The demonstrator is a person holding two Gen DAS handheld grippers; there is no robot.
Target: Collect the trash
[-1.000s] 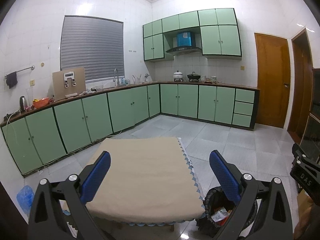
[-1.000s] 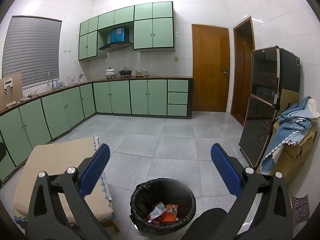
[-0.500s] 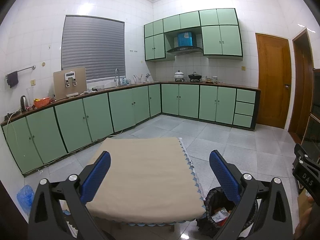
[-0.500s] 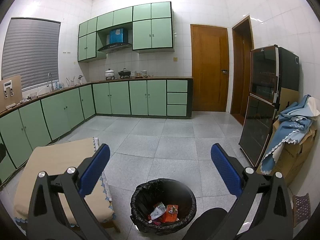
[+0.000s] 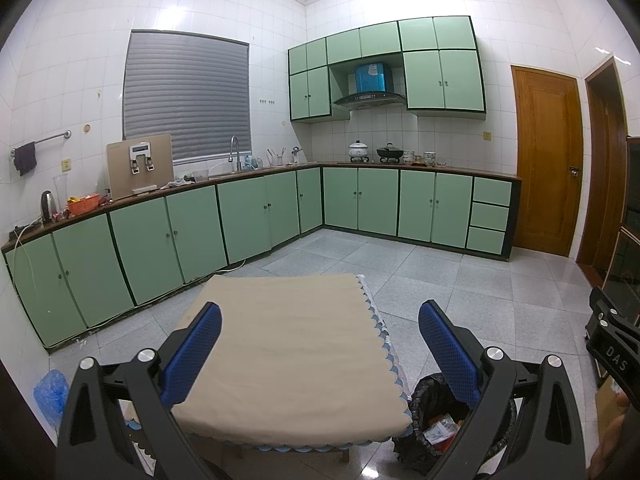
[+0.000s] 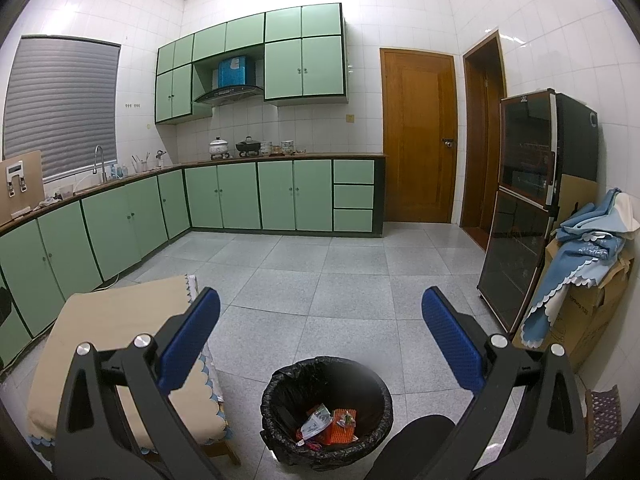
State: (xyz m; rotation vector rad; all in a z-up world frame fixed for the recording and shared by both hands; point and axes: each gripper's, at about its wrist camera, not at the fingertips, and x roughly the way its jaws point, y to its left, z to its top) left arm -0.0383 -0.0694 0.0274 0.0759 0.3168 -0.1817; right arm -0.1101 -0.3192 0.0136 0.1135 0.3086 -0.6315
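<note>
My left gripper is spread wide and holds nothing, raised over the cloth-covered table. My right gripper is likewise wide and unloaded, above the black-lined trash bin. The bin stands just beside the table; wrappers lie inside it.

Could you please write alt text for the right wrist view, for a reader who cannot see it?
The open, empty right gripper hangs above a black-lined trash bin holding wrappers on a grey tiled kitchen floor. A low table with a beige cloth stands left of the bin, with green cabinets behind.
</note>
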